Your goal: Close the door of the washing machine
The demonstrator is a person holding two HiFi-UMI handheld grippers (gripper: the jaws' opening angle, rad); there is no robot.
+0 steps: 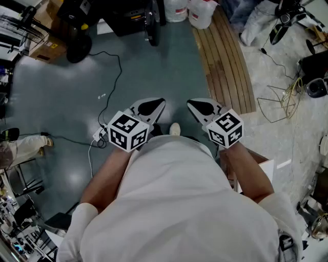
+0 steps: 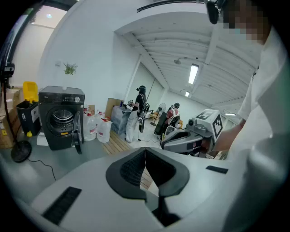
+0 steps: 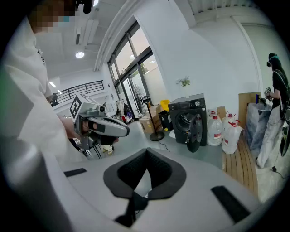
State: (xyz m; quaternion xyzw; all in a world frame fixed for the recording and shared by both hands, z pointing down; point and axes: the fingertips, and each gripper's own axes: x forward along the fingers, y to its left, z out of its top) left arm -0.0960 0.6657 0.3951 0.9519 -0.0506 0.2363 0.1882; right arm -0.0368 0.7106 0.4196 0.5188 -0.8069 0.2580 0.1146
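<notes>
The dark washing machine [image 2: 61,118] stands across the grey floor, far from both grippers. Its round door [image 2: 78,133] hangs open, swung out to the right of the drum. The right gripper view shows the same machine [image 3: 186,118] and its open door [image 3: 195,132]. In the head view, only the machine's base [image 1: 130,18] and the door's edge [image 1: 152,28] show at the top. My left gripper [image 1: 149,107] and right gripper [image 1: 201,108] are held side by side close to the body. Both are shut and empty, with the left gripper's [image 2: 145,152] pads meeting and the right gripper's [image 3: 146,153] too.
Large water jugs [image 1: 192,10] stand right of the machine beside a slatted wooden platform [image 1: 228,66]. A black cable [image 1: 115,66] runs across the floor to a power strip by my feet. A round stand base [image 1: 79,48] and cardboard box [image 1: 46,48] sit at left. People stand far behind [image 2: 138,113].
</notes>
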